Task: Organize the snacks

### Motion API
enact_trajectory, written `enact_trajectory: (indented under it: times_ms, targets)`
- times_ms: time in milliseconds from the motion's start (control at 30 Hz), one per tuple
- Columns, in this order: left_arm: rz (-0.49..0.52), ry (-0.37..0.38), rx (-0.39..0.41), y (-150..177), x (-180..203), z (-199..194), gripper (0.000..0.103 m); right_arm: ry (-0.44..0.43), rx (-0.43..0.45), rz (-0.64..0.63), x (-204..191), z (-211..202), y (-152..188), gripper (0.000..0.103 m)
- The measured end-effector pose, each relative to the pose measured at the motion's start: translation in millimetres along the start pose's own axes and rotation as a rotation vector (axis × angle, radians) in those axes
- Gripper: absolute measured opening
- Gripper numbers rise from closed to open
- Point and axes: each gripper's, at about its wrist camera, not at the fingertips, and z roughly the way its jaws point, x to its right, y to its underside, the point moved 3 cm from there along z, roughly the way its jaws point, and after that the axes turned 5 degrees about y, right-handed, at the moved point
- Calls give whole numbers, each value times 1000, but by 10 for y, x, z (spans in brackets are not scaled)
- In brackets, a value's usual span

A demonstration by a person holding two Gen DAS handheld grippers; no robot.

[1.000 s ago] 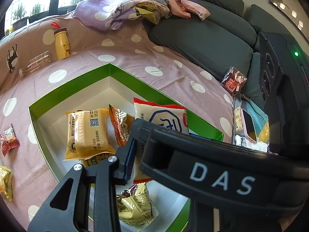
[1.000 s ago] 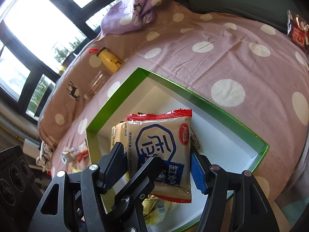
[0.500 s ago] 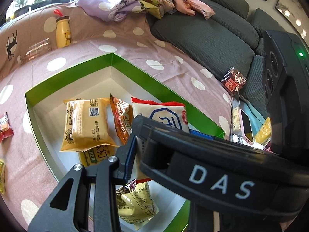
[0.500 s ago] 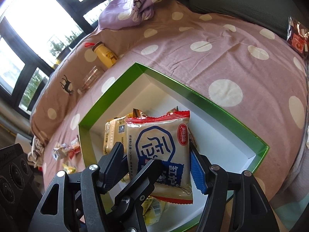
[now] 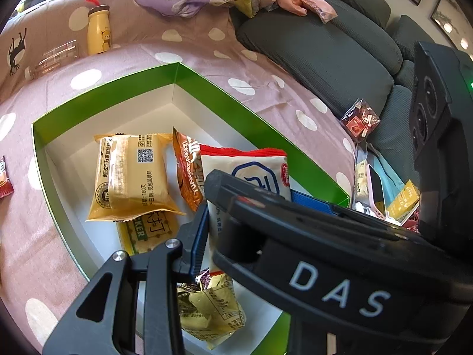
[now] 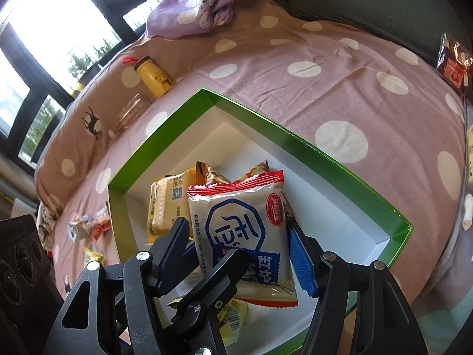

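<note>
the white snack packet [image 6: 245, 236] with the red top edge and blue emblem is what i'm holding: my right gripper [image 6: 239, 254] is clamped on its lower part, blue pads pressing both side edges, keeping it upright just above the green box [image 6: 165, 136]. in the left wrist view the same white snack packet [image 5: 254, 174] stands over the box's middle, with the right tool's black body crossing in front of it. my left gripper [image 5: 204, 236] sits beside the packet with its jaws nearly closed and nothing that i can see between them. inside the box lie a tan packet [image 5: 133, 174], an orange packet [image 5: 186, 165] and a crumpled yellow wrapper [image 5: 210, 304]. beyond the box's far corner, on the polka-dot cover [image 6: 340, 88], stands a yellow bottle [image 6: 152, 78].
</note>
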Motion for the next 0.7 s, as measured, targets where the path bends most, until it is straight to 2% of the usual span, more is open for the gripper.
enact_trajectory:
  times_ms: [433,700]
  targets:
    - [-36,1,-36,10,-92,71,32,45,-11,-17,-47,58,8,68]
    - [-39,-6,-44,3,-110,81,32,41,-11,-12,-25,68,1,68]
